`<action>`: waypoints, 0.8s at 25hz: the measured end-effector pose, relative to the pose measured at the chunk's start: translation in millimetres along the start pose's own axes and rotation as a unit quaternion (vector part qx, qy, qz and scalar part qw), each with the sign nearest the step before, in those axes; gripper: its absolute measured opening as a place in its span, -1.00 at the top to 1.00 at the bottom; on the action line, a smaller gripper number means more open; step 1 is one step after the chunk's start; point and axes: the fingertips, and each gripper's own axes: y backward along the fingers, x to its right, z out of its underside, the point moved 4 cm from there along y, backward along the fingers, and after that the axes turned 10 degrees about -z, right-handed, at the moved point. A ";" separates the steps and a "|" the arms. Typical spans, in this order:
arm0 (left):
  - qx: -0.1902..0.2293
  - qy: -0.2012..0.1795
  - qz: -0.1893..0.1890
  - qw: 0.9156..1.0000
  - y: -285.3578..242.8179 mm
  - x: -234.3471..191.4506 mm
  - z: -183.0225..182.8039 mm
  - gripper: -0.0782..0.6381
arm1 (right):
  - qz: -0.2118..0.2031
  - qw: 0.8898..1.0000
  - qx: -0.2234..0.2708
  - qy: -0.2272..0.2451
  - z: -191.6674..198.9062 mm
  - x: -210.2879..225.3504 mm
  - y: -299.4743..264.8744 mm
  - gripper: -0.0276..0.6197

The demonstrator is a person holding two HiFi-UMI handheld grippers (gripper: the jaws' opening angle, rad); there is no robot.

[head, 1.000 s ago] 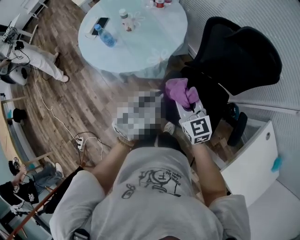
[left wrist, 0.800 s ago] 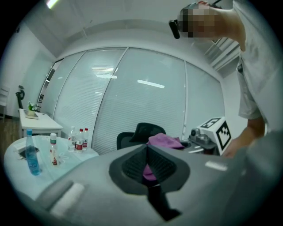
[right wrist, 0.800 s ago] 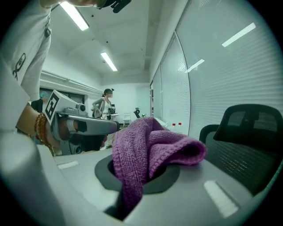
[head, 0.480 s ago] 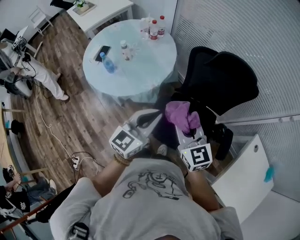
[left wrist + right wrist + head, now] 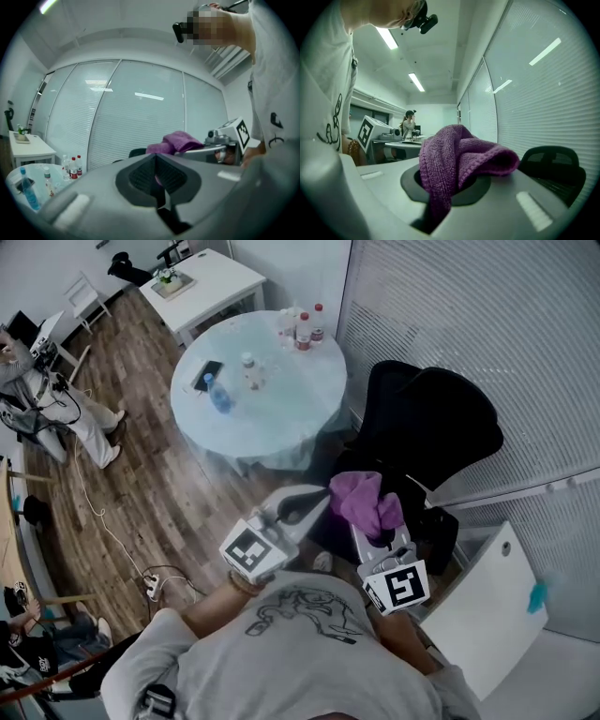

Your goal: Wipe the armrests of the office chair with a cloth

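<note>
Right tongs: jaws clamped on the purple cloth. The cloth is pinched in the slot, rises in a bunched loop and flops over to the right. Black office chair sits low right, behind the cloth and apart from it. Slatted blinds fill the right wall. At left: white marker cube and a printed shirt. Far back, a person stands by a desk. Ceiling strip lights lit.

An office: a black office chair, a round table with water bottles, a white desk, blind-covered glass walls and ceiling strip lights.
</note>
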 end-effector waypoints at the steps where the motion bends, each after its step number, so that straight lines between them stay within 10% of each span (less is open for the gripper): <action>1: 0.002 -0.002 0.002 1.000 0.6 2.2 -3.4 0.78 | -0.001 1.000 0.002 0.006 -4.7 -2.4 2.0 0.81; 20: 0.015 -0.009 0.006 1.000 -1.2 6.8 -20.7 0.78 | 0.001 1.000 0.009 0.003 -23.2 -7.7 7.1 0.81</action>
